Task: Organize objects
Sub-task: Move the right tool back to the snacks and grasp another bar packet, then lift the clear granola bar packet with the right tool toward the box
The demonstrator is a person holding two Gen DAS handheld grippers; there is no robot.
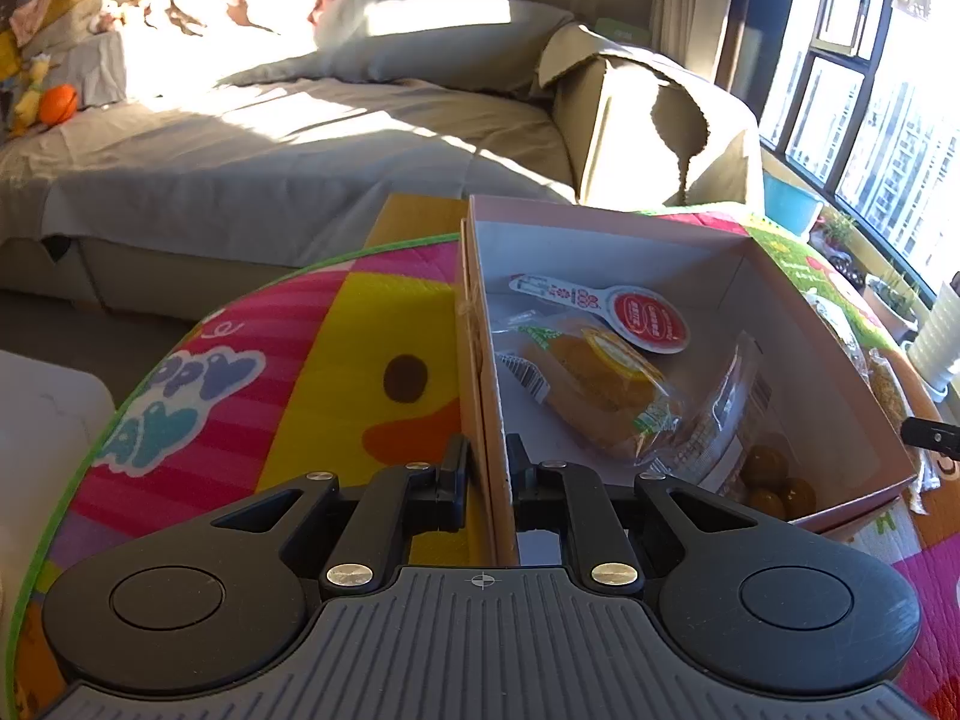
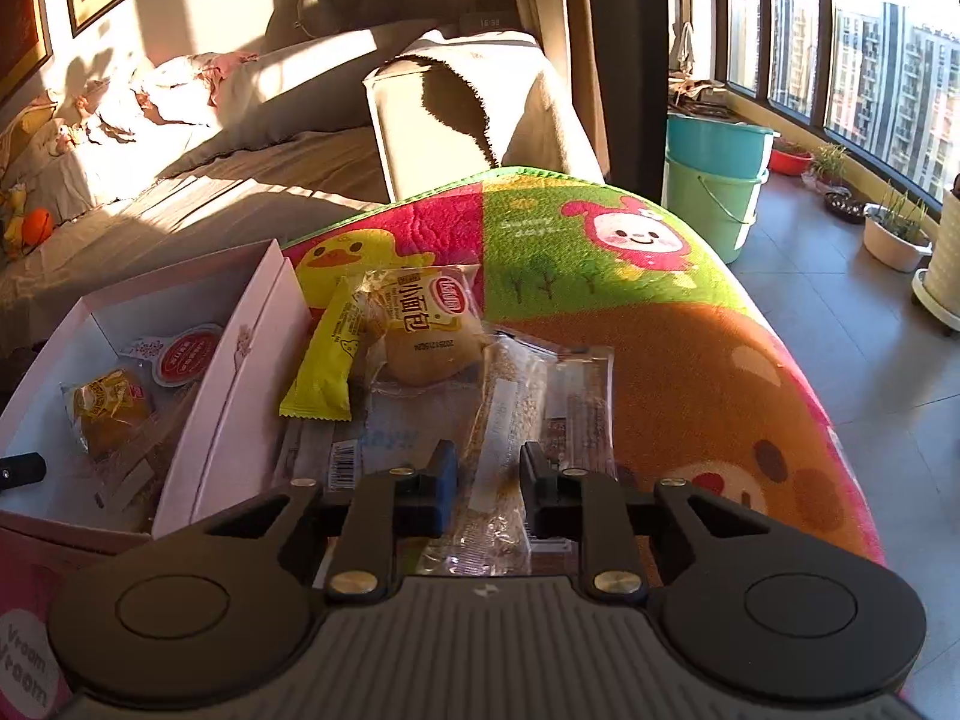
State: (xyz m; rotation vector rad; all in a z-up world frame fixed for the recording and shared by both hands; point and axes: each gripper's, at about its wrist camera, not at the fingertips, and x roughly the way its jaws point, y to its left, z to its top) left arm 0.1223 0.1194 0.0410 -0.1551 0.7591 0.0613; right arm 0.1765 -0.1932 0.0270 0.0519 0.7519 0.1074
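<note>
The left gripper [image 1: 487, 468] has its jaws closed on the near left wall of the pink cardboard box [image 1: 480, 324], one finger outside the wall and one inside. The right gripper [image 2: 485, 483] straddles a clear packet of pale grain bar [image 2: 503, 420] lying on the cartoon play mat [image 2: 690, 360]; the jaws stand either side of the packet, close to its wrapper, and whether they actually pinch it cannot be told. Just beside that packet on its right lies a second clear wrapper [image 2: 579, 396], and under both is a flat clear packet with a barcode [image 2: 345, 459] showing at its left end. A little farther on, a yellow snack bar wrapper [image 2: 327, 360] leans against the outside of the box's right wall, touching a small bread roll in a clear printed bag [image 2: 423, 324] beside it. Inside the box, nearest the left gripper, sit some round brown balls in a clear pack [image 1: 774, 480], then a wrapped orange-brown cake [image 1: 600, 390], and behind it a white packet with a round red label [image 1: 645, 312]. Beyond the mat's far edge stands a sofa under a grey-beige cover [image 1: 300, 138], with an orange ball [image 1: 58, 102] at its left end. To the right, by the windows, two stacked plastic buckets [image 2: 714, 180] stand on the tiled floor.
</note>
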